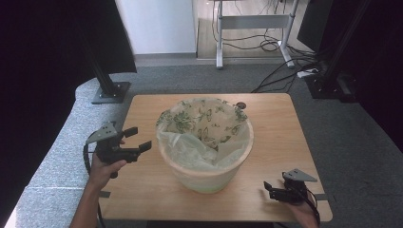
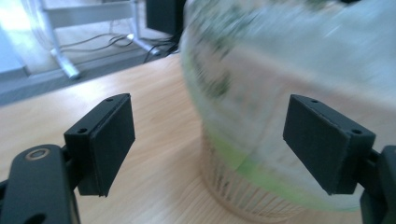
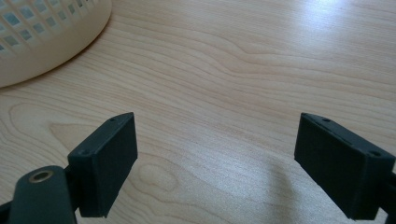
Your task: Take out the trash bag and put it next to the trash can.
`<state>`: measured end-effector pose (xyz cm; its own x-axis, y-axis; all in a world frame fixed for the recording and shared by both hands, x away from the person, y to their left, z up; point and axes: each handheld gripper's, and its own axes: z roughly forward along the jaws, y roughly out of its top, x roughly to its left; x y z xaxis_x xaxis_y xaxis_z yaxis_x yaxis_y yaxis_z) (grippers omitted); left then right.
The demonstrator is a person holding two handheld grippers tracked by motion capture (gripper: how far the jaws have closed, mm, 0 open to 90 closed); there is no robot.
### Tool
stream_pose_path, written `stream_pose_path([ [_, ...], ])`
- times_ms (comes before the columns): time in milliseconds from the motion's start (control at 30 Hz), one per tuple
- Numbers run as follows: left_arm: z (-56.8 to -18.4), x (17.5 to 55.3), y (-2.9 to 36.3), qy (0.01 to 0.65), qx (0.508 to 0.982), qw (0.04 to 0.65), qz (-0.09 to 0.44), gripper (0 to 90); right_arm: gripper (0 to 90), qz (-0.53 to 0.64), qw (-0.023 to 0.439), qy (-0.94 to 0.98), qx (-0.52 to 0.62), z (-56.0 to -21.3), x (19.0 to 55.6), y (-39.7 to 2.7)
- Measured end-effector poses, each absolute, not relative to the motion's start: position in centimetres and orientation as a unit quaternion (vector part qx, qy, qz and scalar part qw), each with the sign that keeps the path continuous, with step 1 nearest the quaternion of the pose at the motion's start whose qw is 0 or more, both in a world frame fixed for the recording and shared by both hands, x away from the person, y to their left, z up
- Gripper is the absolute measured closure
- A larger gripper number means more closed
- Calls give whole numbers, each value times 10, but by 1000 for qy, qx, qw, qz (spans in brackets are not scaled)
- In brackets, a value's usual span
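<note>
Left hand-held gripper (image 1: 135, 139), jaws spread wide and empty, points toward the cream plastic lattice wastebasket (image 1: 209, 178) mid-counter, near its left wall but apart. The basket is lined with a pale green translucent bag (image 1: 190, 147) whose butterfly-printed far edge drapes the rim. Right hand-held gripper (image 1: 269, 188), also wide and empty, sits low at the front-right of the light wooden counter (image 1: 280, 123). Likely the approach step; next, close on the liner's rim. Left forearm angles in from below, wrist level.
</note>
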<state>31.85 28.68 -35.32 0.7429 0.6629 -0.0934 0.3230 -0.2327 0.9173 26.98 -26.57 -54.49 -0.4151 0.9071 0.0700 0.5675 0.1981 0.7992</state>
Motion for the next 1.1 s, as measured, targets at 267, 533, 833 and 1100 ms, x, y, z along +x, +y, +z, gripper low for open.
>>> stream_pose_path([
  [267, -334, 313, 263, 270, 788, 534, 144, 164, 133, 393, 215, 743, 498, -545, 268, -266],
  [533, -323, 317, 251, 251, 800, 528, 134, 184, 134, 392, 215, 743, 497, -545, 269, -265],
  [833, -324, 324, 242, 255, 800, 524, 145, 487, 138, 393, 219, 742, 498, -544, 268, -266],
  [1100, -328, 324, 235, 244, 812, 509, 148, 820, 142, 397, 225, 739, 495, -541, 269, -266],
])
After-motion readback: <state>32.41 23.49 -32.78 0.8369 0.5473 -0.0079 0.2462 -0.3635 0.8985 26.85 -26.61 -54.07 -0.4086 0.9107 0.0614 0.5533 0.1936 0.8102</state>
